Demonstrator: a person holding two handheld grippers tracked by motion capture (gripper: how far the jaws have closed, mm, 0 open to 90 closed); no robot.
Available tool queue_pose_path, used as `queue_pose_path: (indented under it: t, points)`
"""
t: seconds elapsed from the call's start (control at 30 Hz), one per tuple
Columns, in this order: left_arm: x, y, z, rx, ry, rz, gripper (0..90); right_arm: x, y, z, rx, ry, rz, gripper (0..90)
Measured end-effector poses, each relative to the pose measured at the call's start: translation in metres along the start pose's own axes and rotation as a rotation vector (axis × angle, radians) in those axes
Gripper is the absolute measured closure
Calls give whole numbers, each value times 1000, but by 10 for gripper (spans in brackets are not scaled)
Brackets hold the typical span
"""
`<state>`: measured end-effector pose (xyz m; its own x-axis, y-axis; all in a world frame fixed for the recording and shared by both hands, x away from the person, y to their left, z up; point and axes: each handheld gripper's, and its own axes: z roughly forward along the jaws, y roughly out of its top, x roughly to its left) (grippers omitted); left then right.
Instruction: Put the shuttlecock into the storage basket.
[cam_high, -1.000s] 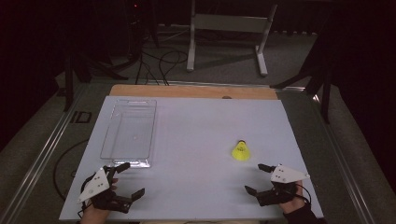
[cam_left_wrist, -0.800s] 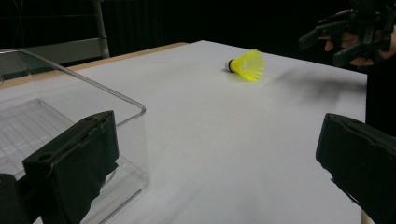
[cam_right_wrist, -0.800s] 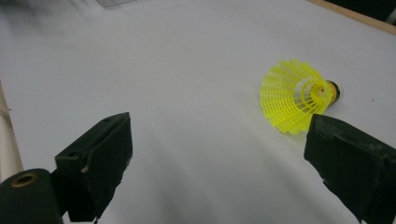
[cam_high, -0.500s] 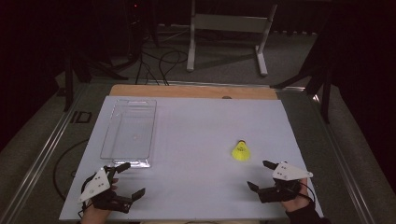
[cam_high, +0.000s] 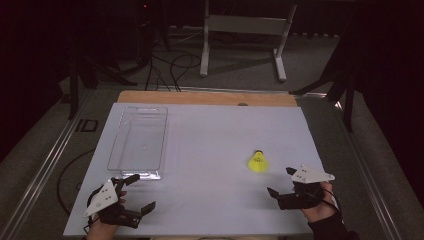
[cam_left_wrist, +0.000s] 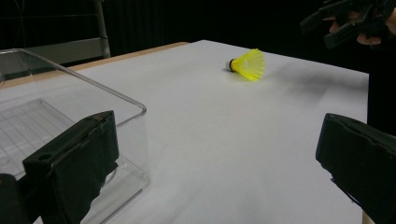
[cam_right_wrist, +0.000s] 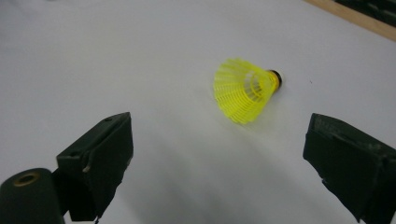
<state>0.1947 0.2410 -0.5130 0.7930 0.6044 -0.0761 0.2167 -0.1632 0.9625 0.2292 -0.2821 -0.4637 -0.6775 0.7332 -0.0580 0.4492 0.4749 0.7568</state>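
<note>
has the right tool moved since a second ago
Yes. In the high view the right tool has shifted slightly right and toward the near table edge, away from the yellow shuttlecock, which lies where it was.

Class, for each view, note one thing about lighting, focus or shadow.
High view: the white table is brightly lit while the room behind is dark. Left gripper view: the near jaws are soft, the shuttlecock fairly sharp, and the clear tray catches pale reflections. Right gripper view: the shuttlecock casts a faint, diffuse shadow.

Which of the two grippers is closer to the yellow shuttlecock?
The right gripper. It sits just below the yellow shuttlecock, jaws open toward it. The left gripper lies far across the table, beside the clear tray.
</note>
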Motion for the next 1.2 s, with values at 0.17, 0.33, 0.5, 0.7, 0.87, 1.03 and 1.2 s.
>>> queue_pose_path:
  t: [0.17, 0.33, 0.5, 0.7, 0.87, 1.03, 1.2]
  points:
    - [0, 0, 0, -1, 1, -1, 2, -3, 4, 2, 55, -22, 44, 86]
    - [0, 0, 0, -1, 0, 0, 2, -5, 8, 3, 99, -44, 78, 86]
    - [0, 0, 0, -1, 1, 0, 2, -6, 12, 5, 151, -60, 100, 88]
    - [0, 0, 0, -1, 0, 2, 2, -9, 17, 8, 211, -82, 126, 91]
    - [0, 0, 0, 0, -1, 1, 2, -12, 20, 10, 262, -83, 148, 92]
    - [0, 0, 0, 0, -2, 2, 2, -15, 24, 14, 311, -82, 148, 114]
    - [0, 0, 0, 2, -3, 1, 2, -15, 27, 17, 339, -80, 138, 113]
